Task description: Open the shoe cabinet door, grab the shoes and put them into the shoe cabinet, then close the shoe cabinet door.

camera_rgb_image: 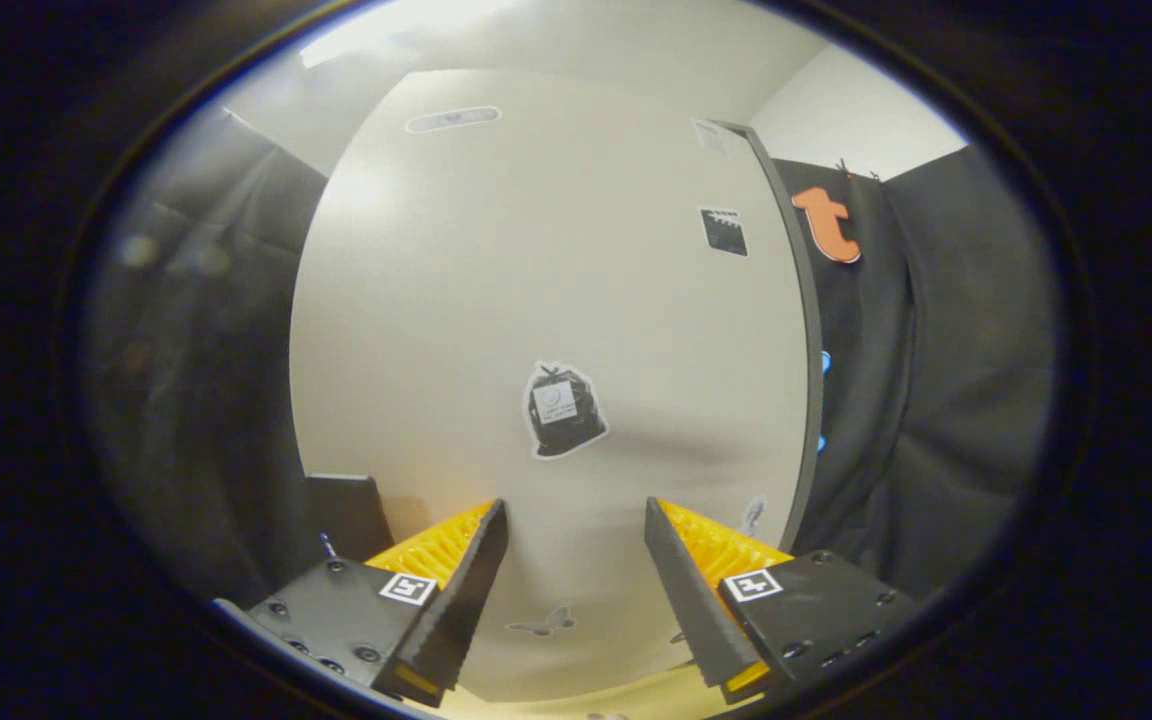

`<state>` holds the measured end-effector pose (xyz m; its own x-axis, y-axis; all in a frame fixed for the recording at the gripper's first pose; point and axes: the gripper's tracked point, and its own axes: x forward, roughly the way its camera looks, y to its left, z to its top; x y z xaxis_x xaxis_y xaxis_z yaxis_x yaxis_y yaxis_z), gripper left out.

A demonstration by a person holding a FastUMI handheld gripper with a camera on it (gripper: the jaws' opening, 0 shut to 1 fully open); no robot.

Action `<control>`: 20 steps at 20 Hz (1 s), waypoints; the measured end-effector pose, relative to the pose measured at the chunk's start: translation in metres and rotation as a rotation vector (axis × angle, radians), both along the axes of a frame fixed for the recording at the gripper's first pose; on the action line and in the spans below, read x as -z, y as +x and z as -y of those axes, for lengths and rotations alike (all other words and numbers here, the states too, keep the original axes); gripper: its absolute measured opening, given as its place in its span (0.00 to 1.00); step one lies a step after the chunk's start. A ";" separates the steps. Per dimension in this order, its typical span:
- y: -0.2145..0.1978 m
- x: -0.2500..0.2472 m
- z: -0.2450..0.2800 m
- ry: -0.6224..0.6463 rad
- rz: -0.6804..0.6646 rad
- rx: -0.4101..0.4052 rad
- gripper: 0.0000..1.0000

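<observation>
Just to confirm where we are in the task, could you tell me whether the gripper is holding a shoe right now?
No, the gripper is open with nothing between its fingers, facing the pale cabinet door.

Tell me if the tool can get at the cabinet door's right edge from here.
Probably yes: the tool is open, facing the cabinet door, and nothing stands between its fingers and the door's right edge.

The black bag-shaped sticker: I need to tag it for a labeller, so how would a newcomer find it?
Start at the big pale cabinet door facing the open gripper. The sticker sits low on it, just beyond the fingers. Unlike the small square sticker higher up, it is a knotted bag outline.
</observation>
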<state>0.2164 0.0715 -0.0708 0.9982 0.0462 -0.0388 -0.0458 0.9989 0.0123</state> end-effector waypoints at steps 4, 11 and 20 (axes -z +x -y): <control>0.032 0.001 -0.010 -0.002 0.001 -0.006 0.89; 0.065 0.005 -0.018 0.019 -0.003 0.001 0.89; 0.065 0.008 -0.018 -0.006 0.010 0.038 0.89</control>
